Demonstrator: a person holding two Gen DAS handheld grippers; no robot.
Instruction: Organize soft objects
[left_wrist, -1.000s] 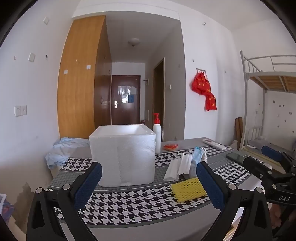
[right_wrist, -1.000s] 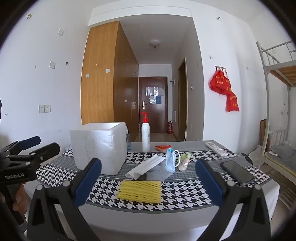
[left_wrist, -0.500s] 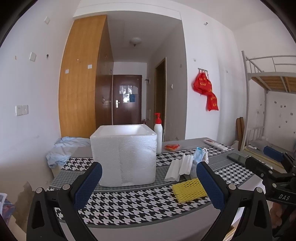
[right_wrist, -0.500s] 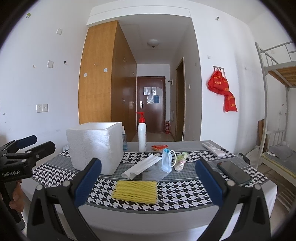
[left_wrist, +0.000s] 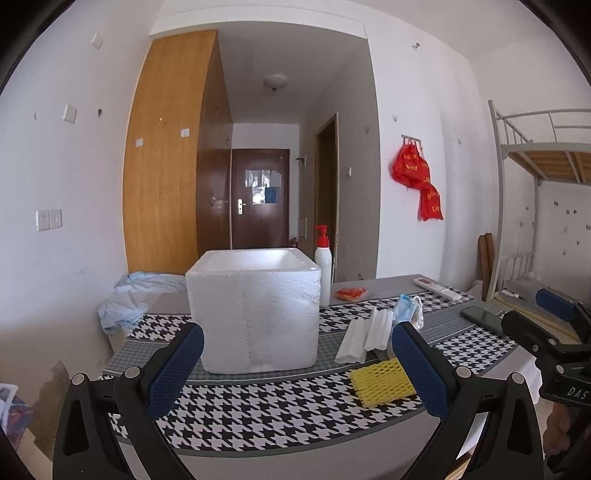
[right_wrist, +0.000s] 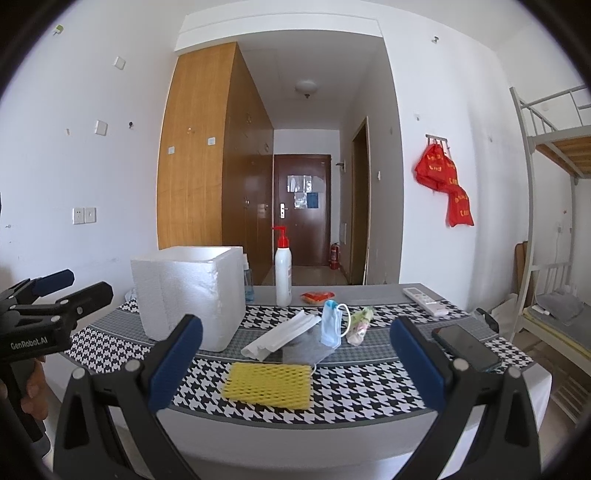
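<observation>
A white foam box (left_wrist: 255, 310) (right_wrist: 190, 293) stands open-topped on the houndstooth-covered table (left_wrist: 258, 417). To its right lie a yellow foam net (left_wrist: 380, 382) (right_wrist: 267, 384), white foam sheets (left_wrist: 365, 334) (right_wrist: 282, 334), a blue face mask (left_wrist: 404, 312) (right_wrist: 332, 326), a grey cloth (right_wrist: 306, 349) and a small green-patterned packet (right_wrist: 358, 323). My left gripper (left_wrist: 297, 369) is open before the table's near edge, in front of the box. My right gripper (right_wrist: 295, 363) is open too, in front of the yellow net. Neither holds anything.
A pump bottle (right_wrist: 283, 271) and an orange packet (right_wrist: 317, 296) sit behind the soft items. A phone (right_wrist: 465, 347) and a remote (right_wrist: 424, 301) lie at the right. Blue cloth (left_wrist: 133, 295) is heaped left of the table. A bunk bed (left_wrist: 535, 206) stands at the right.
Both grippers have drifted slightly, the right one a little to the right; the objects have not moved and both stay open.
</observation>
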